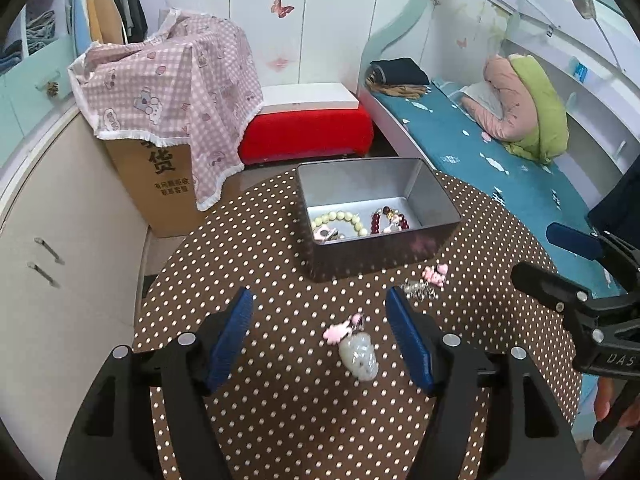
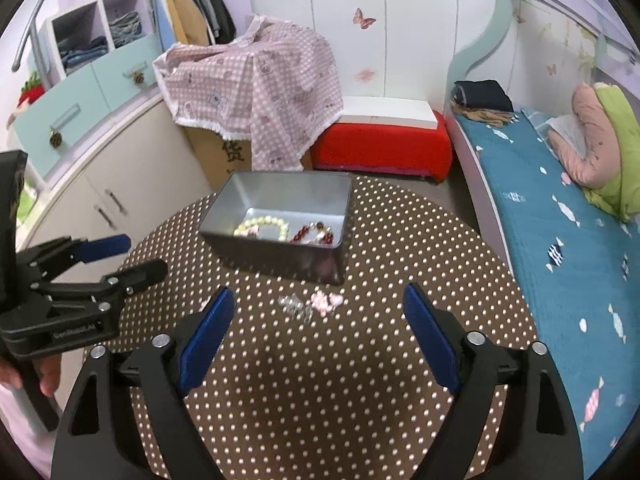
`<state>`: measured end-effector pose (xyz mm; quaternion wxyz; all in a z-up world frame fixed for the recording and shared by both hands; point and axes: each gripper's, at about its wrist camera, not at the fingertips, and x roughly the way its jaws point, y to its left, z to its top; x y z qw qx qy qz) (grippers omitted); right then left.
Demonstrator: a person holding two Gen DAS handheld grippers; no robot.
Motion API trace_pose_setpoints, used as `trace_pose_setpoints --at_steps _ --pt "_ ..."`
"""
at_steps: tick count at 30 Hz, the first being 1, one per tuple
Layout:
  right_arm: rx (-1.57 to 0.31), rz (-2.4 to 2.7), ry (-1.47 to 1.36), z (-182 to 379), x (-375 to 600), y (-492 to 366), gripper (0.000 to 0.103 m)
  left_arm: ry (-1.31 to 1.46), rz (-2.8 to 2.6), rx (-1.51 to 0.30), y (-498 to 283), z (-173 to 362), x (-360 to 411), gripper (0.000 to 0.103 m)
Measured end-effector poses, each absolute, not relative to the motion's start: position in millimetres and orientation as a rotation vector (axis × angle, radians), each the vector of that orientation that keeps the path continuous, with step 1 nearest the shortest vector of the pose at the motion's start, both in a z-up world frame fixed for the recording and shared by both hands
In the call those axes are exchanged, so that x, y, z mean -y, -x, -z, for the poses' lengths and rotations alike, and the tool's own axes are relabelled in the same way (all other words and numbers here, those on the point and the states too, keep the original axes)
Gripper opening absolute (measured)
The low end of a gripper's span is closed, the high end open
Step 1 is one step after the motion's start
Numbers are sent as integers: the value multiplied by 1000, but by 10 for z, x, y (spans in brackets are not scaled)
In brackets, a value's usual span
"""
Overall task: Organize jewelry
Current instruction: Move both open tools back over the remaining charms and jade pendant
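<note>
Left claw (image 1: pixel 320 334) spread above pale pendant (image 1: pixel 359 356) on counter (image 1: pixel 280 420), ready to pinch. Right claw (image 2: pixel 318 330) spread, empty. Tin (image 1: pixel 360 176) already holds bracelets.

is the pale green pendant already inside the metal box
No, the pendant lies on the dotted tablecloth between the left gripper's open fingers, outside the box.
</note>
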<state>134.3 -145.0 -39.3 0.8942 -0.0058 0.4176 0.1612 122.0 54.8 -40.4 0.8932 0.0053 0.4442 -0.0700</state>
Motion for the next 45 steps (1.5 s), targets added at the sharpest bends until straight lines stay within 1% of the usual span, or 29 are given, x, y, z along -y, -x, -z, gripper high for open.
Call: trace_pose_setpoints --at_steps 10,21,28,31,35,40,42,45 --pt "-949 -387 72 656 1051 -1277 84 -33 87 -944 -1044 536 -853 66" --pt "-1077 -456 151 1117 433 -1380 84 -38 39 -1020 -1033 914 -1262 67" --pt "-1095 -444 148 1204 286 -1506 84 -6 63 -1052 -1079 1075 -1414 67" --pt "-1078 -433 146 1130 373 -1519 84 24 140 -1060 -1144 1101 -1360 67" --pt "-1058 -339 141 1044 785 -1540 84 4 294 -1061 -1264 1134 -1079 67" --pt "-1092 -219 93 1120 1338 -1633 84 -67 405 -1072 -1424 1184 -785 67" --pt "-1097 -205 79 1160 1462 -1648 84 -84 426 -1094 -1508 1217 -738 65" --pt "-1101 -201 72 1203 1573 -1653 84 -136 437 -1097 -1564 1237 -697 65"
